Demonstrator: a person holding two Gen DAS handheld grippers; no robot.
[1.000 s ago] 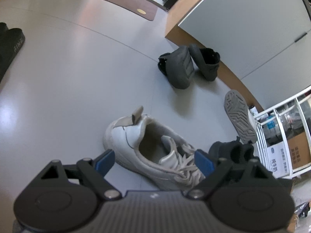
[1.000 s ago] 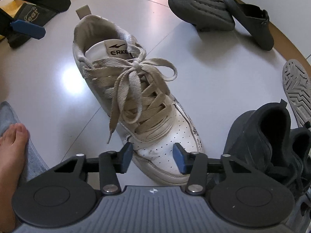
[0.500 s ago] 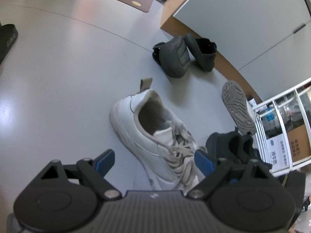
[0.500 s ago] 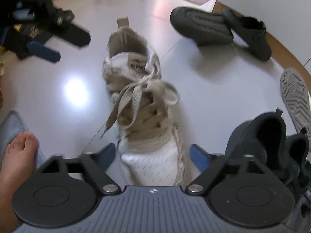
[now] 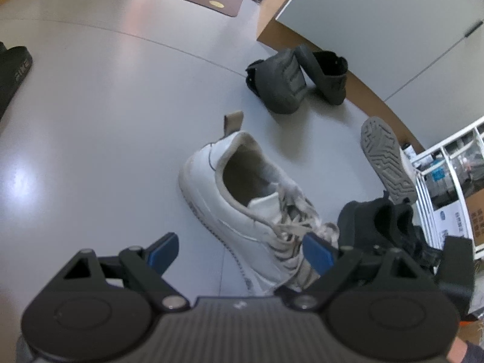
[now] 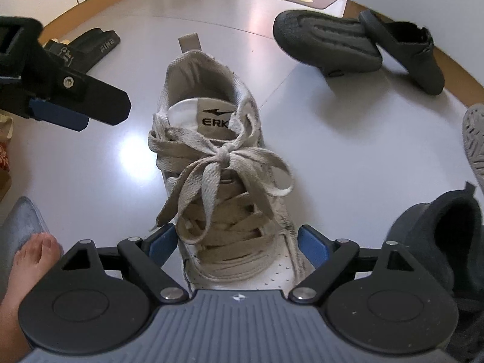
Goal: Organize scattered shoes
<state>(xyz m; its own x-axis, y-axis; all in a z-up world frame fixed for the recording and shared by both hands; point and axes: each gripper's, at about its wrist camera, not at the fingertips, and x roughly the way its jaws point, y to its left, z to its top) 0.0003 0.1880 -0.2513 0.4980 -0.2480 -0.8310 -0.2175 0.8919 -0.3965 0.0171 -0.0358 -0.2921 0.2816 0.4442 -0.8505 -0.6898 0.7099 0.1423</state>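
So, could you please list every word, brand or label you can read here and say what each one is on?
"ERK", cut off by the laces: tongue label of the white sneaker.
"FINE": side of the black slide sandal.
Print on the cardboard box in the white rack: too blurred to read.
Nothing legible on the grey clogs.

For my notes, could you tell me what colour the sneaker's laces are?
Beige laces, clearest in the right wrist view.

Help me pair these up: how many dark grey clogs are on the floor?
2. One clog, apparently sole-up, lies beyond the white sneaker; the second clog touches it, nearer the cabinet. More may be hidden.
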